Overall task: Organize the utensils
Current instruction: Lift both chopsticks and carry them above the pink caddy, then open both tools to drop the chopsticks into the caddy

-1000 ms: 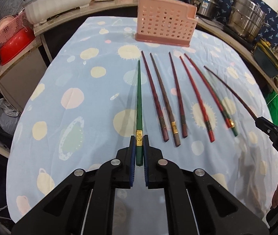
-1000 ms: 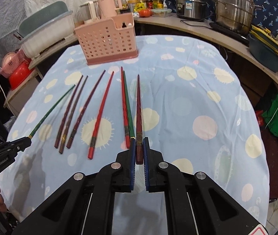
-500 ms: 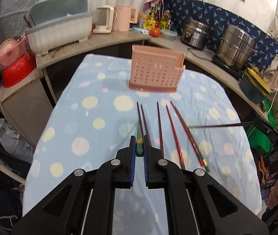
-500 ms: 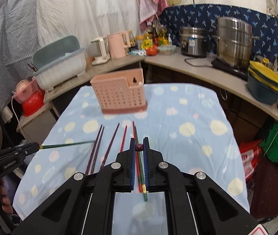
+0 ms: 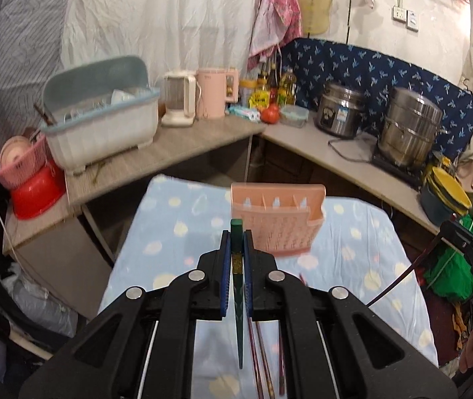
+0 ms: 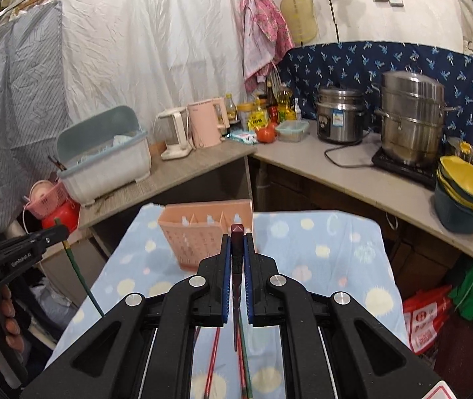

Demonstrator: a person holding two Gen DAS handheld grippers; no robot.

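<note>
Left gripper: my pads were clamped on the green chopstick, gripped close to its butt end; the shaft hung down toward me, clear of the table.
Right gripper: my pads were clamped on the dark red chopstick, square butt end poking out past the tips, point hanging down toward me.
Cross-view: the left wrist view showed my right gripper at the right edge with its chopstick slanting down; the right wrist view showed my left gripper at the left edge with the green one slanting down.
Pink utensil holder: perforated plastic, divided into compartments, standing upright at the far end of the table, just beyond both sets of fingertips.
Remaining chopsticks: several reddish ones lay on the table's near part, below my grippers; a red one showed in the right wrist view.
Tablecloth: light blue with pale spots.
Counter behind: dish rack, pink kettle, rice cooker, steel steamer pot.
</note>
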